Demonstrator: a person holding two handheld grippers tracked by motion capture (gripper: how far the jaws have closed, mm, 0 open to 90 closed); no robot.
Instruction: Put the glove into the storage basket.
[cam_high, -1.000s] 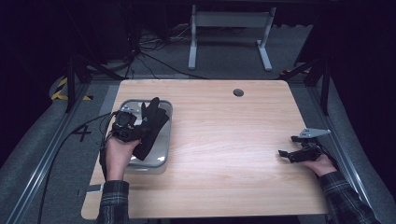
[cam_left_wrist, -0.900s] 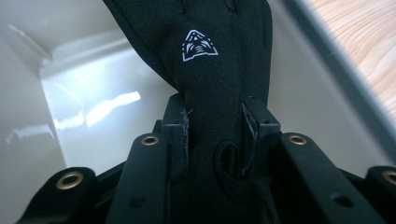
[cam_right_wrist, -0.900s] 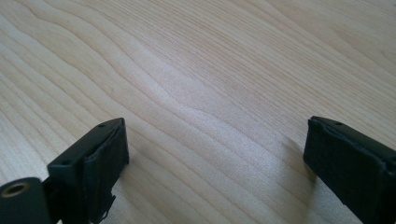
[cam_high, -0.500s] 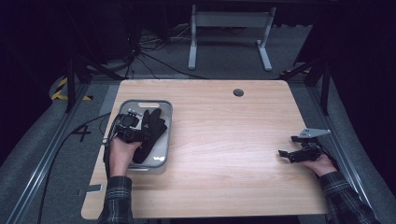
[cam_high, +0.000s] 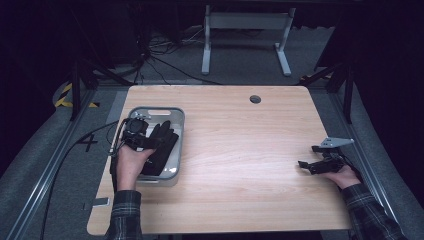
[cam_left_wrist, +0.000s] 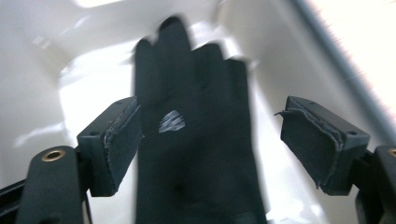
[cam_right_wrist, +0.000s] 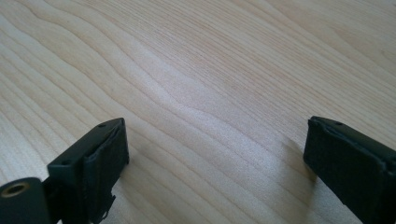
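Observation:
A black glove (cam_high: 161, 146) lies flat in the grey tray (cam_high: 152, 109) at the table's left, fingers pointing away from me. My left gripper (cam_high: 149, 142) hovers just over it. In the left gripper view the glove (cam_left_wrist: 196, 154) lies between the jaws of my left gripper (cam_left_wrist: 208, 135), which have just been opening; the pads stand off its sides. The pale tray floor (cam_left_wrist: 88, 70) shows around it. My right gripper (cam_high: 306, 164) rests open near the table's right edge, with bare wood (cam_right_wrist: 210, 84) between its jaws.
The wooden table (cam_high: 240, 150) has a round cable hole (cam_high: 255, 99) at the back. A metal stand (cam_high: 245, 20) and cables lie on the floor beyond. A dark rail runs along each side of the table.
The left gripper has set the glove down into the tray and its jaws have opened off it. The right hand has stayed still.

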